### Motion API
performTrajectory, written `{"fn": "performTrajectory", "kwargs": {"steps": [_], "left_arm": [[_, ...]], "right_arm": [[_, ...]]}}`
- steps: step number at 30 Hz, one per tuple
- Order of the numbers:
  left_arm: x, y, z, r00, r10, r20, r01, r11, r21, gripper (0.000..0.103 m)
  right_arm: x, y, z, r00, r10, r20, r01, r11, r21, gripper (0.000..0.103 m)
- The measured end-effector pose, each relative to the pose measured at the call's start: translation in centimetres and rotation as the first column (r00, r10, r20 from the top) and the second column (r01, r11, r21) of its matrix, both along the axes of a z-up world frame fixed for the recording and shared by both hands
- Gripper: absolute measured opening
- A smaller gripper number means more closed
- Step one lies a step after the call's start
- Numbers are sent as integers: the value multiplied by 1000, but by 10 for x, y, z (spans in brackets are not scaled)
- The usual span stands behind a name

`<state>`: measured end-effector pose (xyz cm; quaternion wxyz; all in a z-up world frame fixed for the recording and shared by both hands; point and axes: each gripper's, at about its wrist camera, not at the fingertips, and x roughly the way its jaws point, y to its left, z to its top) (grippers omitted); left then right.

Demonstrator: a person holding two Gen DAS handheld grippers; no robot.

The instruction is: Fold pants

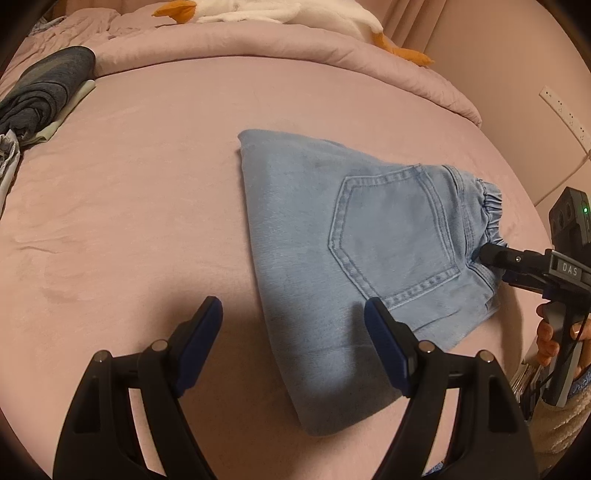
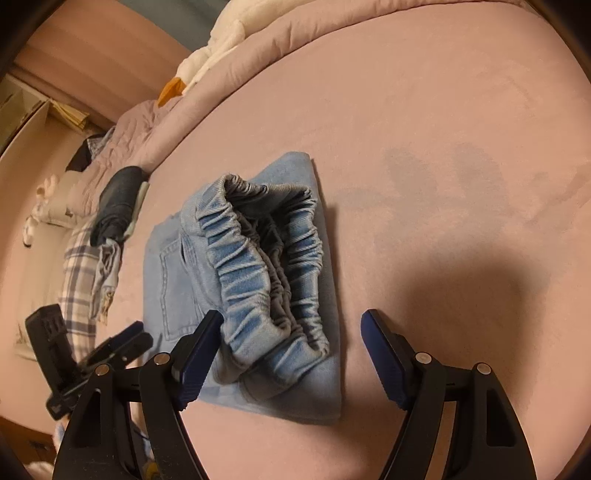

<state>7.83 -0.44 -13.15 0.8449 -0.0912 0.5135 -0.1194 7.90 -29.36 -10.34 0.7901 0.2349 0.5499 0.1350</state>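
Observation:
Light blue denim pants (image 1: 354, 258) lie folded into a compact stack on the pink bed, back pocket up, elastic waistband (image 2: 266, 266) toward the right gripper. My left gripper (image 1: 293, 325) is open and empty, hovering over the folded edge of the pants. My right gripper (image 2: 291, 343) is open, its left finger (image 2: 199, 350) beside the waistband, nothing clamped. In the left wrist view the right gripper (image 1: 495, 258) sits at the waistband end. The left gripper (image 2: 122, 343) shows low left in the right wrist view.
A folded dark blue garment (image 1: 44, 92) lies at the far left on other clothes. A plaid cloth (image 2: 81, 266) lies beside it. A rolled pink duvet (image 1: 280, 44) and a white plush goose (image 1: 280, 11) lie along the back. A power strip (image 1: 565, 114) hangs on the wall.

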Motion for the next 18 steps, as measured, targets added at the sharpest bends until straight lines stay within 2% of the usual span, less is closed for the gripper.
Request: {"fn": "performTrajectory", "kwargs": {"steps": [14,18], "left_arm": [[9,-4,-6,1000,-21,-21,21,1000,-3,79],[12,-4,-8,999,-25,-25,25,1000,-7,79]], "right_arm": [[14,12,-3,998,68,-3,-68,998,-6,76],[17,16,-4,996,85,-2,-85,996,-19,80]]}}
